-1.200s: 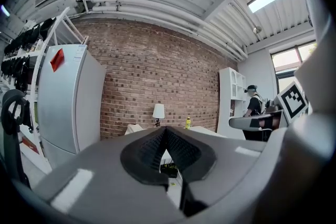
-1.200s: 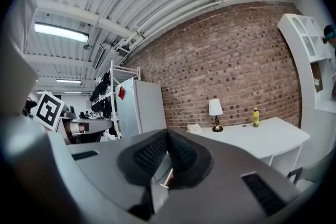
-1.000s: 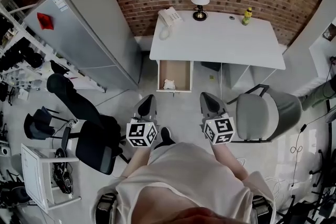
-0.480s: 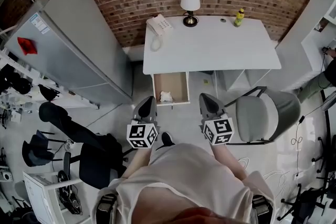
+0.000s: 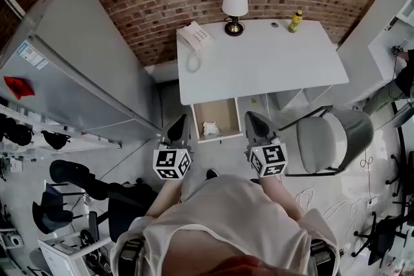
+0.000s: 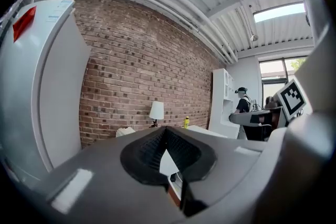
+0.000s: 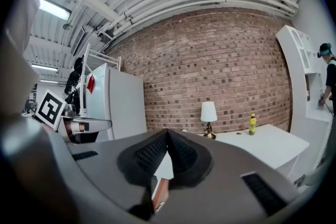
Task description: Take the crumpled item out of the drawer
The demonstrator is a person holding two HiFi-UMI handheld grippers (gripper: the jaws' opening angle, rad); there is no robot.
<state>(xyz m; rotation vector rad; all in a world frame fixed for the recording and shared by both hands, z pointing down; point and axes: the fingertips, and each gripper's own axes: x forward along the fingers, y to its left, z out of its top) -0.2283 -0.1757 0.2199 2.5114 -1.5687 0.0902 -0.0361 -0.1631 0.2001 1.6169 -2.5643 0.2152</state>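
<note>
Nearest the person, the left gripper [image 5: 178, 127] and right gripper [image 5: 255, 125], grey two-jaw tongs with marker cubes, both have their jaws pressed together on nothing. Reaching in without spreading one would only shove the target. Between their tips, the open light-wood drawer with white walls [image 5: 199, 119] holds the small crumpled white item [image 5: 211, 128] toward its front, and a shallow pinch could let it slip back. Farther on, a lifted gripper might knock the white desk [image 5: 272, 68] overhanging the drawer.

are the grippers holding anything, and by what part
Nothing is held. The left gripper and right gripper are both shut and empty; the crumpled item lies in the open drawer.
</note>
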